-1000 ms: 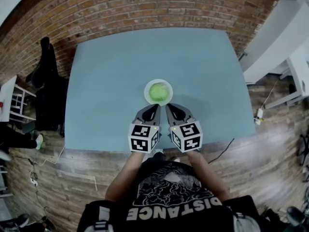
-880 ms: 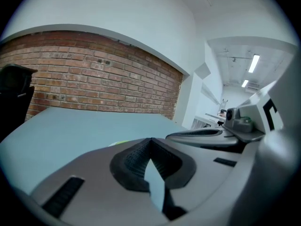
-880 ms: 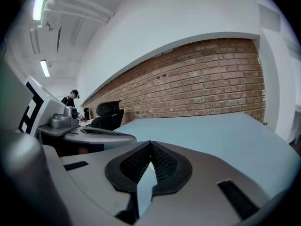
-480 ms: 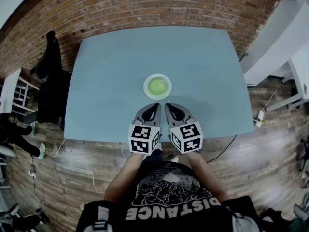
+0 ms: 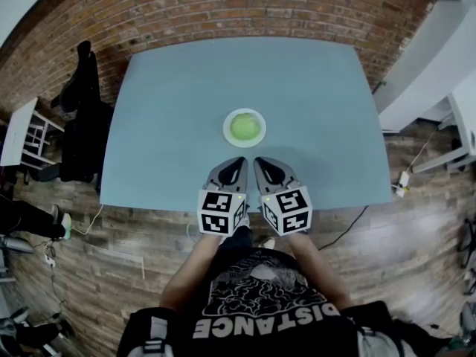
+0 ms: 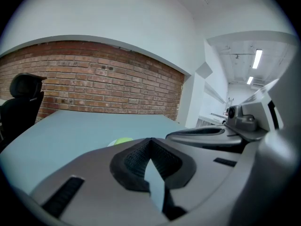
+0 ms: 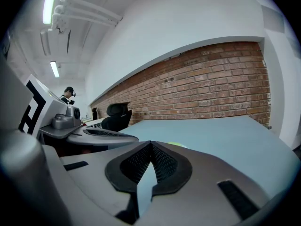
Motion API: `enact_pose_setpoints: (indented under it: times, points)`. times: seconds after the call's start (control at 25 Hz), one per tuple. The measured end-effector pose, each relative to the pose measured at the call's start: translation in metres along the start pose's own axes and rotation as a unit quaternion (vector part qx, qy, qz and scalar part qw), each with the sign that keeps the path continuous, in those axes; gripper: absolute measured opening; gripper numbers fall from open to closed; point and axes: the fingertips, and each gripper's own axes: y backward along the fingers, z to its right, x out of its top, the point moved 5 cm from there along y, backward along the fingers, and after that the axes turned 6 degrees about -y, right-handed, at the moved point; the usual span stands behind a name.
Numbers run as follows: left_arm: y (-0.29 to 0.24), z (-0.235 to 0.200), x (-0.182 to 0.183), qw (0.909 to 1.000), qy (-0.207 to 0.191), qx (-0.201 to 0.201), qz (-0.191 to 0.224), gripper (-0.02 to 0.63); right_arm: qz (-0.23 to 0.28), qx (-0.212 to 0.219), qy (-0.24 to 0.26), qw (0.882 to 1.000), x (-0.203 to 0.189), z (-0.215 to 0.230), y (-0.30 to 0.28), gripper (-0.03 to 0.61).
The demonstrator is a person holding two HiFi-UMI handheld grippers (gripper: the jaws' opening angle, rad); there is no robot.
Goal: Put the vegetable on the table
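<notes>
— Hovering at the near edge of the worktop here, left gripper and right gripper side by side.

— Anything in them?

— Nothing. On each gripper the jaw tips are pressed together, and only blue worktop shows through the slit behind them.

— And the vegetable?

— A round, pale green vegetable, sitting in the white dish near the middle of the worktop, straight ahead of both grippers and apart from them. I can't tell what kind it is from here.

— So how far along are we?

— By my reckoning, not started. It's in the dish, not on the bare worktop. I have yet to open a gripper, reach in, lift it out and set it down beside the dish. There's bare surface all round for that.
</notes>
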Motion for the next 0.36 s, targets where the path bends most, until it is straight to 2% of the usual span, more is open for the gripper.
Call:
enact_pose_setpoints:
  times: [0.36]
  points:
    - [-0.0036,-0.0007,-0.0003,1.0000,-0.001,-0.006,-0.007,0.000,0.001,-0.006,0.003,1.000,0.0043,0.0027,-0.0021,0.008]
